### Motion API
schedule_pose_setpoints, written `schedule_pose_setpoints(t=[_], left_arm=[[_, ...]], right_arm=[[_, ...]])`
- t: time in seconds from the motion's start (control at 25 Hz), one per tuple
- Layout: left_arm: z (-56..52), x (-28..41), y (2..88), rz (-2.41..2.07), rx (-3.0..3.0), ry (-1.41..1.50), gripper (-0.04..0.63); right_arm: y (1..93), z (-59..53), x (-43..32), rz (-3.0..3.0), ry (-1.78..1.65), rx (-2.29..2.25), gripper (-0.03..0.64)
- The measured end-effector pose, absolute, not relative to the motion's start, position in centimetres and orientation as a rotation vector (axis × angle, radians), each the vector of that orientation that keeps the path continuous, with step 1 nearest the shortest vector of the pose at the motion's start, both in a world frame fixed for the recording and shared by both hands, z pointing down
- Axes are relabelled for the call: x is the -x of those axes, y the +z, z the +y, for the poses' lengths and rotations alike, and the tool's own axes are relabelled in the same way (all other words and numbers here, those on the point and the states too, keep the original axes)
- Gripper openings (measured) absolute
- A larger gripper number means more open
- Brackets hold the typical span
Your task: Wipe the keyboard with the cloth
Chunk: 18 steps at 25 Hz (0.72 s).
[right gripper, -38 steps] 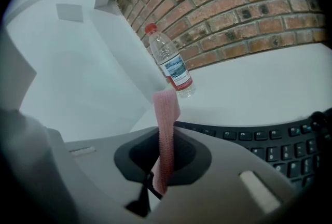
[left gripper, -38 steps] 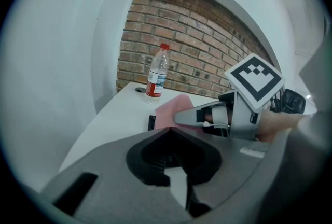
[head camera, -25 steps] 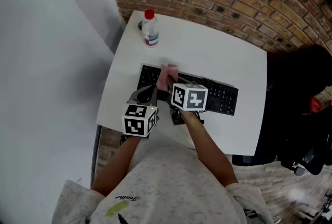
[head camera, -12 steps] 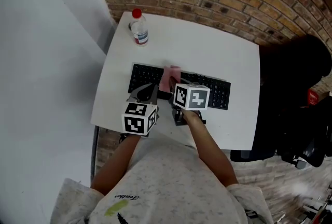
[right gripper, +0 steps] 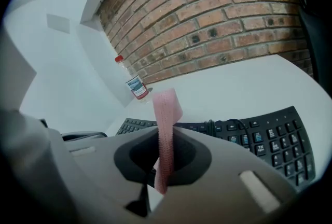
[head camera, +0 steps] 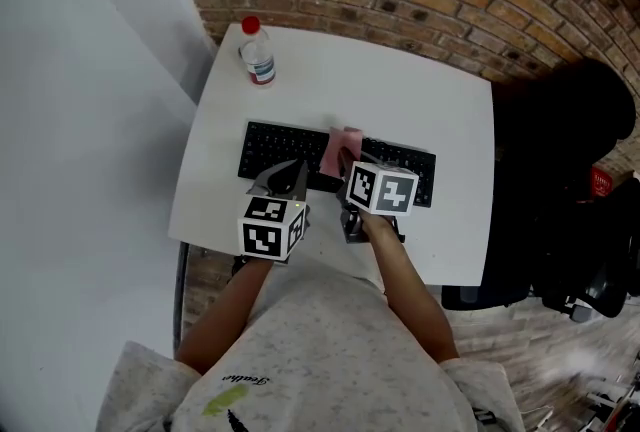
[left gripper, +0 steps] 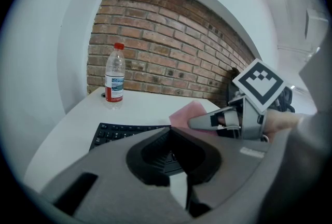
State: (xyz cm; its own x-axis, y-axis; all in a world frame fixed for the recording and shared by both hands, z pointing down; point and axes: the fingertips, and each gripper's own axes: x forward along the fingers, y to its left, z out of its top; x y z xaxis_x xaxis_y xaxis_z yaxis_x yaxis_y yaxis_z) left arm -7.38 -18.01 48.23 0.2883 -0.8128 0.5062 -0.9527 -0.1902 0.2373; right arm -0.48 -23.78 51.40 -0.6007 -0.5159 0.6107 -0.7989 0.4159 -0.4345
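— How far along is the wiping?
— Partway at most, I'd judge. The black keyboard [head camera: 280, 145] lies mid-frame on the white table [head camera: 440, 110], with the pink cloth [head camera: 340, 148] over its middle keys. Both ends look left to do.
— And the grippers?
— The right gripper [right gripper: 162, 166] is clenched on the cloth. The left gripper [left gripper: 176, 176] is closed on nothing, lower left of the keyboard.

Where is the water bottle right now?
In the head view the bottle stands upright on the table's far left corner, beyond the keyboard's left end.
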Motion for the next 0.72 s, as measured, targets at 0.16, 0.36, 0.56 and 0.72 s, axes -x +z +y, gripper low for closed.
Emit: schedule_pose_setpoints(t=[0.16, 0.36, 0.56, 0.72], left_arm=[[-18.1, 6.4, 48.2, -1.564, -2.073, 0.373, -0.005], [-18.4, 4.9, 48.3, -1.553, -2.087, 0.381, -0.005], [-18.7, 3.7, 48.4, -1.544, -2.094, 0.388, -0.005], [-19.0, 2.7, 48.5, -1.542, -2.095, 0.391, -0.005]], right_arm=[[51.3, -24.2, -1.1, -2.29, 1.022, -1.15, 0.021], [51.4, -24.5, -3.2, -2.288, 1.041, -1.173, 0.021], [51.4, -24.9, -5.2, -2.289, 1.062, -1.201, 0.021], [51.3, -25.4, -6.9, -2.295, 1.073, -1.217, 0.021]])
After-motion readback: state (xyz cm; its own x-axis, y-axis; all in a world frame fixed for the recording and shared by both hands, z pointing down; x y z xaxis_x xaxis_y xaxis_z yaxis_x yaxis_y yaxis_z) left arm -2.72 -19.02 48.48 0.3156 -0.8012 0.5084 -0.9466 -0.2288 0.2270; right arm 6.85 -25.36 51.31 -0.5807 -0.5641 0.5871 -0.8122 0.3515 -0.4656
